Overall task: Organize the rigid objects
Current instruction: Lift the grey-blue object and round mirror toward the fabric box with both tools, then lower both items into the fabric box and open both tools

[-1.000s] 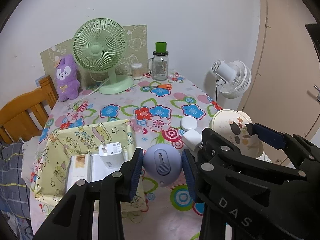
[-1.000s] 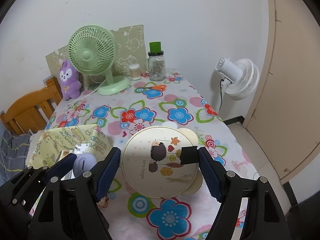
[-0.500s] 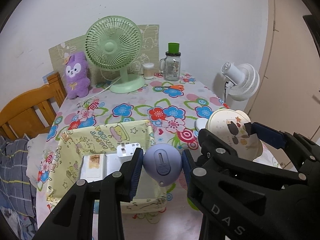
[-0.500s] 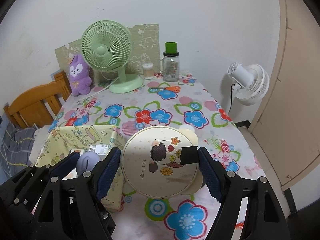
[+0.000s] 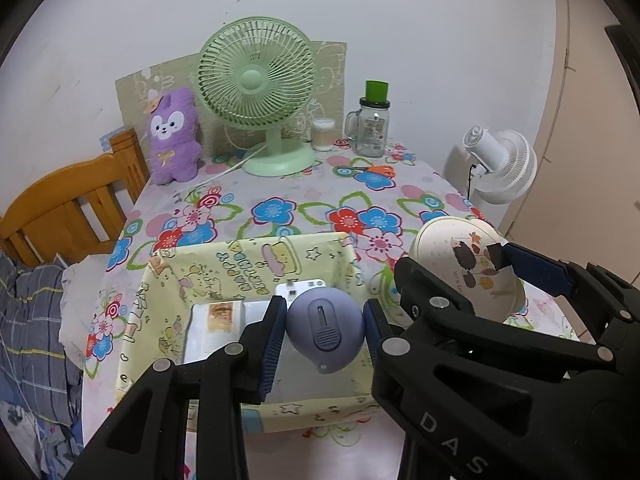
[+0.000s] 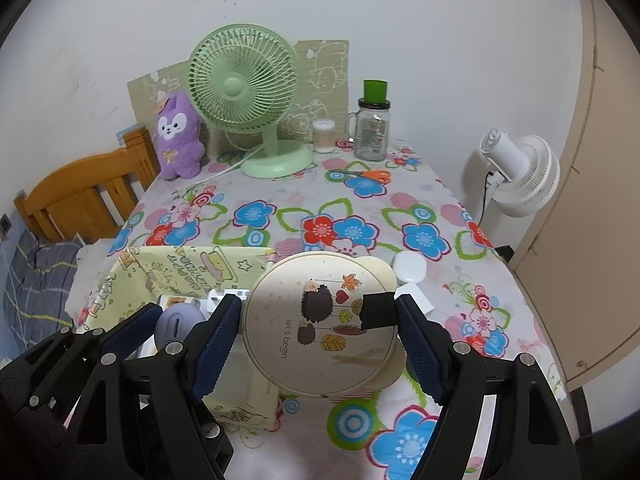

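Note:
My left gripper [image 5: 324, 330] is shut on a round lavender gadget [image 5: 325, 334] with a slider button, held in the air over the yellow fabric basket [image 5: 248, 258]. Inside the basket lie a white charger plug [image 5: 298, 289] and a white flat box [image 5: 218, 332]. My right gripper [image 6: 320, 330] is shut on a cream round mirror [image 6: 320, 324] printed with hedgehogs, held just right of the basket [image 6: 192, 268]. In the right wrist view the left gripper [image 6: 180, 326] and the lavender gadget [image 6: 176, 326] show at lower left. The mirror [image 5: 464, 268] shows at right in the left wrist view.
On the flowered tablecloth [image 6: 360, 208] stand a green desk fan [image 6: 248, 96], a purple plush toy [image 6: 178, 136], a glass jar with green lid [image 6: 372, 128], a small cup [image 6: 324, 136] and orange scissors [image 6: 374, 176]. A white case [image 6: 410, 266] lies near the mirror. A wooden chair [image 6: 84, 196] stands left, a white fan [image 6: 520, 176] right.
Both grippers have shifted left across the table with their objects. The lavender gadget went from beside the basket to above its inside; the mirror came closer to the basket's right side.

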A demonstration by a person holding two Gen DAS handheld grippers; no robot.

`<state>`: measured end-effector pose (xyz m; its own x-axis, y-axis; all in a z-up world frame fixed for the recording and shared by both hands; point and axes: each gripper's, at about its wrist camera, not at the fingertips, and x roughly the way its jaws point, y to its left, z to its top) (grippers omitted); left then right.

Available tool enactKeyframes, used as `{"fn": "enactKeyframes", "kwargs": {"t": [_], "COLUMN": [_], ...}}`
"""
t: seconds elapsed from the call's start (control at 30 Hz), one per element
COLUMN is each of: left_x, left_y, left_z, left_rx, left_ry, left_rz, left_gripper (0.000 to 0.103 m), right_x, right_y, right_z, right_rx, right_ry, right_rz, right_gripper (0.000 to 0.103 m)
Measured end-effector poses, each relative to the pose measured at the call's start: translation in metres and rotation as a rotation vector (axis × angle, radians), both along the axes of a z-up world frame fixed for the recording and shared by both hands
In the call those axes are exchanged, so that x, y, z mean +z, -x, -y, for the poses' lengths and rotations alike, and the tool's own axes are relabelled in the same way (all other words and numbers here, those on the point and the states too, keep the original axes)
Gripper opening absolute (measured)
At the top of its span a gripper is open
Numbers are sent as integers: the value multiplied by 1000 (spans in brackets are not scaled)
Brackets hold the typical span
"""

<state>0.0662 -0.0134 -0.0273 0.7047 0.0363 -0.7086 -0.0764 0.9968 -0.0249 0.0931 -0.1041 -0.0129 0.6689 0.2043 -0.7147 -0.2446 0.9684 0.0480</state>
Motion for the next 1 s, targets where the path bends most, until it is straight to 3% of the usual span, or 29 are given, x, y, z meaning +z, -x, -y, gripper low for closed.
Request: {"fn": "enactKeyframes", "kwargs": {"t": [1.0], "left_x": [-29], "left_y": [-9], "left_z": [-77], "left_rx": [92], "left_ry": [3], "left_rz": [-61], "left_gripper": [40], "right_x": [-20], "right_y": [-8], "right_z": [-75], "right_rx": [96], "right_ry": [23], "right_rz": [-55], "right_gripper": [79]}}
